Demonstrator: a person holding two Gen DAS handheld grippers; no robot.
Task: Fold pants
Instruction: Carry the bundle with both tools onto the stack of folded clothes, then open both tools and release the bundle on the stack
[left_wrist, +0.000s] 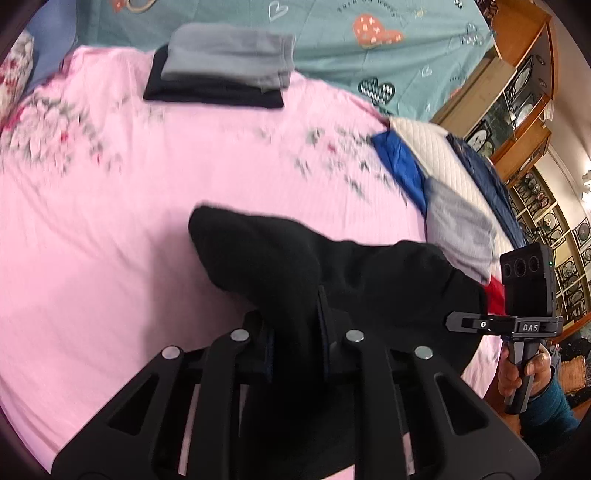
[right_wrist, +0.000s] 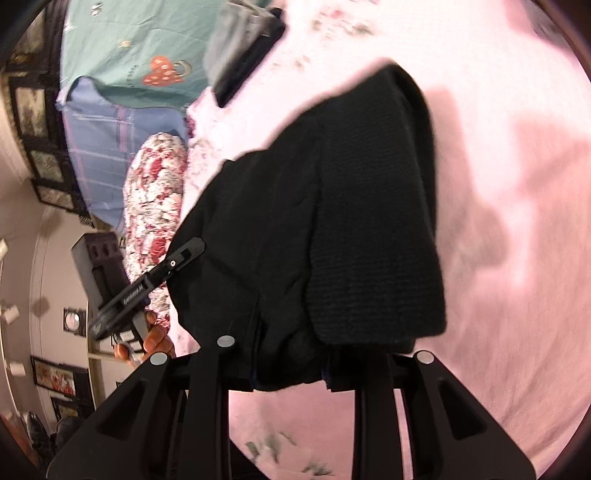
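Over the pink sheet (left_wrist: 110, 229), you've got the black pants (left_wrist: 288, 258) bunched up and lifted between both grippers. Your left gripper (left_wrist: 295, 325) is clamped on a fold of them: you can see the cloth squeezed between the two fingers, rising up and forward in a hump. In the right wrist view it's the same deal, with the right gripper (right_wrist: 291, 354) pinched onto the pants (right_wrist: 332, 221), which hang over the fingers as a thick, doubled-up slab with a knit texture on the outer layer. The cloth throws a soft shadow on the sheet to the right of it.

From the left camera you can spot your right gripper (left_wrist: 524, 295) off to the right, with your hand (left_wrist: 524, 373) wrapped around its handle. From the right camera, your left gripper (right_wrist: 147, 284) shows at the left edge of the pants, fingers (right_wrist: 155, 338) on the handle.

At the far edge of the sheet sits a stack of folded clothes (left_wrist: 221, 70), grey on top of black. Behind that is a teal blanket (left_wrist: 369, 29) with hearts. A quilt (left_wrist: 443, 173) in white, blue and grey lies at the right, and a floral pillow (right_wrist: 155, 206) is near the left gripper in the right view. Wooden shelves (left_wrist: 517, 92) stand beyond the bed.
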